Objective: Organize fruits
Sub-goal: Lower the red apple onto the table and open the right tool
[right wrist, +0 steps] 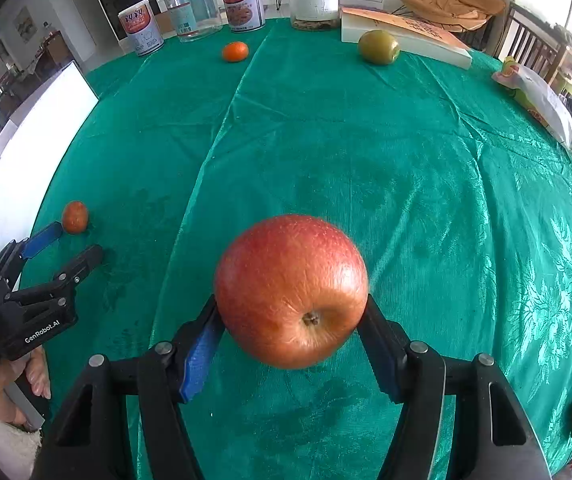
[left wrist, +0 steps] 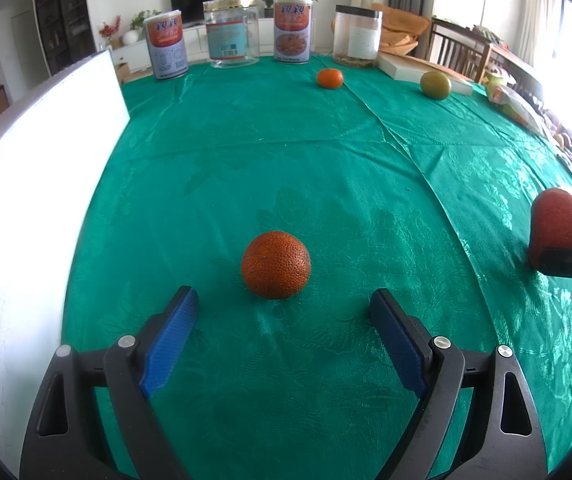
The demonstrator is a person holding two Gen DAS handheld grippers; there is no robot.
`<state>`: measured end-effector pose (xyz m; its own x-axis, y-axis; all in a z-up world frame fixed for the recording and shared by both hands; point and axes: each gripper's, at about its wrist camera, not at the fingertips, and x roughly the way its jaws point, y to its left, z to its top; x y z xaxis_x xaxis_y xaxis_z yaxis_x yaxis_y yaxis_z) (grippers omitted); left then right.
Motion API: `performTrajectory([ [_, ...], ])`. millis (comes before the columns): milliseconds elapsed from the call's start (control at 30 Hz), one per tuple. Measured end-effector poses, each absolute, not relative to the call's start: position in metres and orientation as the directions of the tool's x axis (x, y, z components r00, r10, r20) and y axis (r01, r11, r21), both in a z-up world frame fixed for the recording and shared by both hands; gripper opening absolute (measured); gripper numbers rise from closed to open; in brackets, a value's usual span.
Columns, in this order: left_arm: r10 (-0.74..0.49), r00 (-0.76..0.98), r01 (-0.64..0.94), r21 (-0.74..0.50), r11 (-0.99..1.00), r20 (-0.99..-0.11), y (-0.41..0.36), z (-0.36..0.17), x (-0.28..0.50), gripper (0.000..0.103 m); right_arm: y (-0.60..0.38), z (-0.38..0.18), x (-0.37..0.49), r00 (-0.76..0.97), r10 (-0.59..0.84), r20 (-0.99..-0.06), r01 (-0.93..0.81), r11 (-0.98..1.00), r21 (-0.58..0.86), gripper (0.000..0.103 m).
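Observation:
A rough dark orange [left wrist: 276, 265] lies on the green tablecloth [left wrist: 325, 152], just ahead of my left gripper [left wrist: 284, 300], which stands open with the fruit beyond its blue pads. In the right wrist view that same orange [right wrist: 74, 217] and the left gripper [right wrist: 74, 242] appear at the left. My right gripper [right wrist: 290, 308] is shut on a red apple [right wrist: 290, 292], held above the cloth with its stem end facing the camera. The apple [left wrist: 557, 228] also shows at the right edge of the left wrist view. A small tangerine [left wrist: 329, 78] and a green fruit [left wrist: 435, 85] sit far back.
Two printed cans [left wrist: 166, 47], a clear jar [left wrist: 232, 32] and a dark-lidded jar [left wrist: 357, 37] line the far edge. A flat box [right wrist: 405, 36] lies behind the green fruit. A white board [left wrist: 26, 208] stands along the left. Snack bags [right wrist: 537, 96] lie at the right edge.

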<state>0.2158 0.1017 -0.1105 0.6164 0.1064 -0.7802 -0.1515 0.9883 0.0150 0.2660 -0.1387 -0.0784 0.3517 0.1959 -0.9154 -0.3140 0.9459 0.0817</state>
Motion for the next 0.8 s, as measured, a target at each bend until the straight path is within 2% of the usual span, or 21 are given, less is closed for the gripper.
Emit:
performTrajectory([
  [567, 0.106, 0.616, -0.151, 0.015, 0.988, -0.780, 0.102, -0.110, 0.215, 0.089, -0.122, -0.075, 0.273, 0.406, 0.201, -0.891, -0.321, 0.945, 0.067, 0.065],
  [633, 0.106, 0.616, -0.151, 0.015, 0.988, -0.780, 0.102, -0.110, 0.216, 0.089, -0.131, -0.074, 0.265, 0.438, 0.238, -0.867, -0.313, 0.944, 0.101, 0.073],
  [667, 0.106, 0.616, -0.151, 0.015, 0.988, -0.780, 0.102, -0.110, 0.216, 0.089, -0.136, -0.073, 0.259, 0.453, 0.260, -0.853, -0.312, 0.942, 0.122, 0.086],
  [700, 0.106, 0.616, -0.151, 0.015, 0.988, -0.780, 0.101, -0.110, 0.216, 0.089, -0.142, -0.074, 0.252, 0.468, 0.280, -0.838, -0.314, 0.939, 0.139, 0.096],
  [800, 0.107, 0.616, -0.151, 0.016, 0.988, -0.780, 0.102, -0.110, 0.216, 0.089, -0.154, -0.087, 0.238, 0.472, 0.299, -0.829, -0.331, 0.932, 0.148, 0.096],
])
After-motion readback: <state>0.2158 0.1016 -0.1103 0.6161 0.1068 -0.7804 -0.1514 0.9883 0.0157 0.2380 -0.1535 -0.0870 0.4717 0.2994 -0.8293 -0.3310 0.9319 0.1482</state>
